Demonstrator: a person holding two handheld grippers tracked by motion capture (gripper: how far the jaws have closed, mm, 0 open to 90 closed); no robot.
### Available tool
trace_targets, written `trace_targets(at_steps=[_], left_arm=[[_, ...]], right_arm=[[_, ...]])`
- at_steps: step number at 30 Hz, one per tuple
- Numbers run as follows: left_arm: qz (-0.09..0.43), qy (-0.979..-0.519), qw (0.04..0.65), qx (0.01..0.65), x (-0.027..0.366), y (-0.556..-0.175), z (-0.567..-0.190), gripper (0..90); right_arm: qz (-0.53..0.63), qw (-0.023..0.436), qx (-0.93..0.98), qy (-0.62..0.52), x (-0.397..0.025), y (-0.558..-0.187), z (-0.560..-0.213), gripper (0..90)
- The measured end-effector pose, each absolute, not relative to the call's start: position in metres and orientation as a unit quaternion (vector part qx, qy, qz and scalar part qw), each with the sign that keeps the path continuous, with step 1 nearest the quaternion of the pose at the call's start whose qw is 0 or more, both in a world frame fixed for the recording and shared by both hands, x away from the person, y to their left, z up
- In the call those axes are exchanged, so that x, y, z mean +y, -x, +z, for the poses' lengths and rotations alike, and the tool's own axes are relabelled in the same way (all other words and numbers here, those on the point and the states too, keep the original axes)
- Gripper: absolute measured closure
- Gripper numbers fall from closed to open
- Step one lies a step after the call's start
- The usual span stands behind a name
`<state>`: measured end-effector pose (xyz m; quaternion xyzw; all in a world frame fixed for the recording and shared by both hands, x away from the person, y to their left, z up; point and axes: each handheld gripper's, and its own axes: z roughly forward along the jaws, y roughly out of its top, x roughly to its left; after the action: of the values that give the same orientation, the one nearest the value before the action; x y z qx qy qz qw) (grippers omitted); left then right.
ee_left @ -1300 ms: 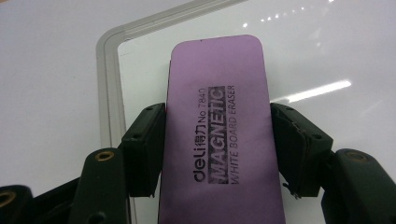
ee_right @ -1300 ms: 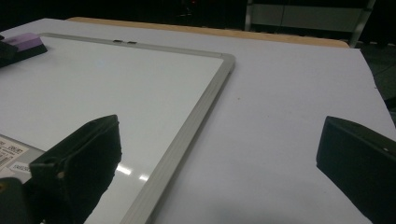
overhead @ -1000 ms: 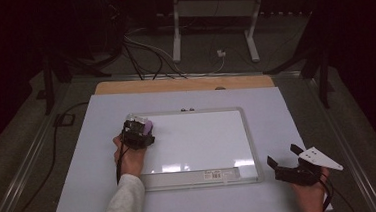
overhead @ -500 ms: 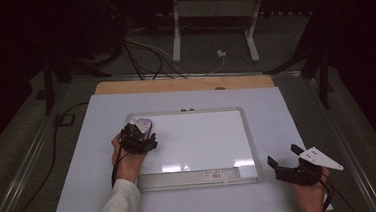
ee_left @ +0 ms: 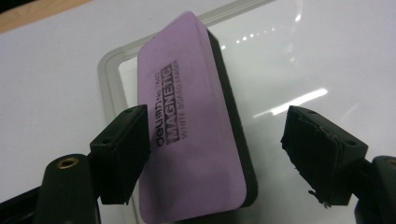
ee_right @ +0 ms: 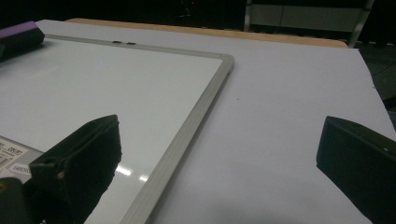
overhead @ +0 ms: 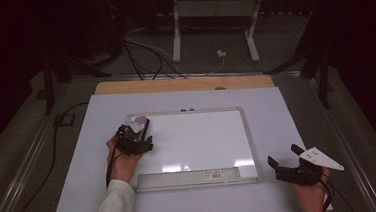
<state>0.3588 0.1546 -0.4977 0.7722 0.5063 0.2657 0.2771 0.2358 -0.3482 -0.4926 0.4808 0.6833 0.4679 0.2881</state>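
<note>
Lying flat on a pale sheet that covers the surface (overhead: 296, 108), one white board (overhead: 203, 140) with a grey frame takes up the middle of the high view. One purple eraser (ee_left: 191, 135), printed with the word MAGNETIC, rests on the board's far left corner, its dark felt side down against the white.

In the left gripper view, the left gripper (ee_left: 212, 154) stands wide around the eraser: one jaw sits just beside or touching the eraser's purple top edge, while the other jaw is well apart from it, with bare board between them. The eraser is not clamped.

In the high view, the right gripper (overhead: 285, 157) rests on the pale sheet just beside the board's near right corner, jaws spread wide and holding nothing. The right gripper view looks across the board's right frame edge toward the eraser (ee_right: 18, 35) at the far corner.

The board looks clean: no marks or writing show anywhere on it, only reflections of the lights. A tray strip (overhead: 188, 177) with a small label runs along its near edge. Judging from this, any wiping appears finished, and what is left seems to be either closing on the eraser or drawing the left gripper clear of it; the pictures do not settle which.

Count: one board, one eraser, two grippers, two hands.
</note>
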Motion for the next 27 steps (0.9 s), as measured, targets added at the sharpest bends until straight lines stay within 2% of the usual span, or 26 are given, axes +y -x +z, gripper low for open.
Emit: trace_targets(at_steps=[5, 8, 17, 27], left_arm=[[0.268, -0.77, 0.272, 0.51, 0.158, -0.353, -0.497, 35.8], [0.239, -0.766, 0.281, 0.527, 0.166, -0.354, -0.501, 42.0], [0.239, -0.764, 0.279, 0.53, 0.169, -0.353, -0.505, 48.5], [0.25, -0.729, 0.265, 0.579, 0.176, -0.364, -0.505, 61.7]], right_arm=[[0.467, 0.288, 0.684, -0.48, -0.348, -0.236, -0.493, 0.5], [0.468, 0.288, 0.684, -0.48, -0.347, -0.236, -0.493, 0.6], [0.467, 0.288, 0.686, -0.479, -0.347, -0.236, -0.493, 0.6], [0.468, 0.288, 0.684, -0.48, -0.348, -0.237, -0.493, 0.5]])
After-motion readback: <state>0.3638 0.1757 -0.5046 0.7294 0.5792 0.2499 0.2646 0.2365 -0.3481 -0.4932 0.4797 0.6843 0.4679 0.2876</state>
